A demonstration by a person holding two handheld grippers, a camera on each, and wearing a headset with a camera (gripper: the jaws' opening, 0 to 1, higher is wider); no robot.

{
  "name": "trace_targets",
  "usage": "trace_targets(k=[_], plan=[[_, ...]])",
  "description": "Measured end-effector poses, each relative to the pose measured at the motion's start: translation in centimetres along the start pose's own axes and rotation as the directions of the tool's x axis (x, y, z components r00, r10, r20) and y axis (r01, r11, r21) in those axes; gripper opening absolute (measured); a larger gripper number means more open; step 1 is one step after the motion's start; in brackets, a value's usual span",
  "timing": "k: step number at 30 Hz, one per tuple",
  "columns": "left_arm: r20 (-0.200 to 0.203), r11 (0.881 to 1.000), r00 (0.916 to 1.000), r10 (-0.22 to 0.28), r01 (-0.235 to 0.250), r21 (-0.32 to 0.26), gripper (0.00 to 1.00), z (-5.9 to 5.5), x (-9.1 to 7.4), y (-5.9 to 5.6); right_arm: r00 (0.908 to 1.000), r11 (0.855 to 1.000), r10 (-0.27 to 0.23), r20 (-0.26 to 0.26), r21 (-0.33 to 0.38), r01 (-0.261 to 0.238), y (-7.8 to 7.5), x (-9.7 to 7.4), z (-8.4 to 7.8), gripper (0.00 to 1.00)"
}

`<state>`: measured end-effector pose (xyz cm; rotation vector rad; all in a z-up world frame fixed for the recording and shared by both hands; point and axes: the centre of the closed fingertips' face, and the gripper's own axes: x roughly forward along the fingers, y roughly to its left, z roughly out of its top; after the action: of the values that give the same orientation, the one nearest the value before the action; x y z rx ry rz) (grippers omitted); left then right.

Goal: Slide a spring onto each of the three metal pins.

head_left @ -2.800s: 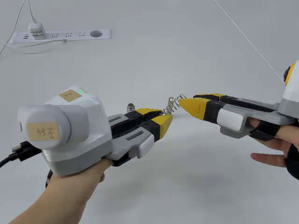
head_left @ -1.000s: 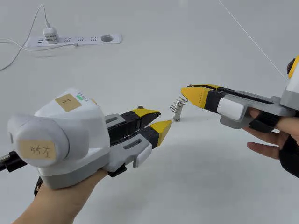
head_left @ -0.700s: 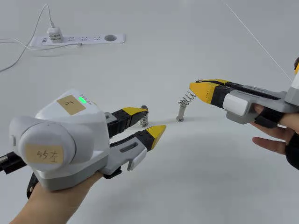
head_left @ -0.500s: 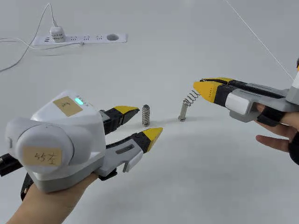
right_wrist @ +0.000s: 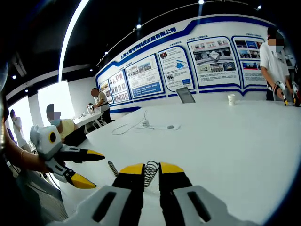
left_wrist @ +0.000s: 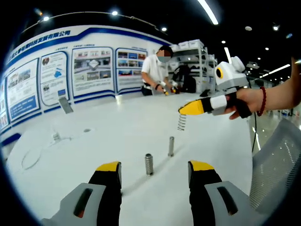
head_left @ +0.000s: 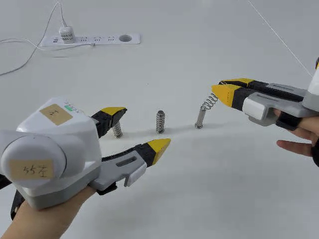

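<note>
Three metal pins stand in a row on the white table [head_left: 199, 189]. A spring sits on the left pin [head_left: 117, 130] and another on the middle pin [head_left: 160, 121] [left_wrist: 149, 164]. The right pin [head_left: 200, 118] [left_wrist: 171, 146] is bare. My right gripper [head_left: 219, 89] [right_wrist: 146, 168] is shut on a third spring [head_left: 209, 102] [right_wrist: 150, 170], which hangs tilted with its lower end close to the top of the bare pin. My left gripper [head_left: 137, 129] [left_wrist: 155, 167] is open and holds nothing, with one jaw right beside the left pin.
A white power strip [head_left: 92, 39] with a plugged cable lies at the far left of the table. A thin cord [head_left: 279, 37] crosses the far right. People stand at other benches in the background.
My left gripper has opened wide and drawn back to the left, uncovering the two pins that carry springs. My right gripper has kept the spring by the top of the bare pin.
</note>
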<state>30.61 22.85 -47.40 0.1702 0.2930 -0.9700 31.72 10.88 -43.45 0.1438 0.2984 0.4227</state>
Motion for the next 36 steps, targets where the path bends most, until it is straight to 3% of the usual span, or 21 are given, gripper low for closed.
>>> trace_targets(k=[19,36], plan=[[-0.028,0.995,0.9960,0.085,-0.086,-0.042,0.77,-1.0,-0.8,2.0,0.9976,0.993,-0.057,-0.038,-0.101,0.053,-2.1,1.4,-1.3,0.12],[-0.058,0.991,0.9942,0.090,-0.095,-0.090,0.91,-2.0,-1.4,2.3,0.9952,0.982,-0.083,-0.052,-0.173,0.072,-2.7,2.5,-1.7,0.13]])
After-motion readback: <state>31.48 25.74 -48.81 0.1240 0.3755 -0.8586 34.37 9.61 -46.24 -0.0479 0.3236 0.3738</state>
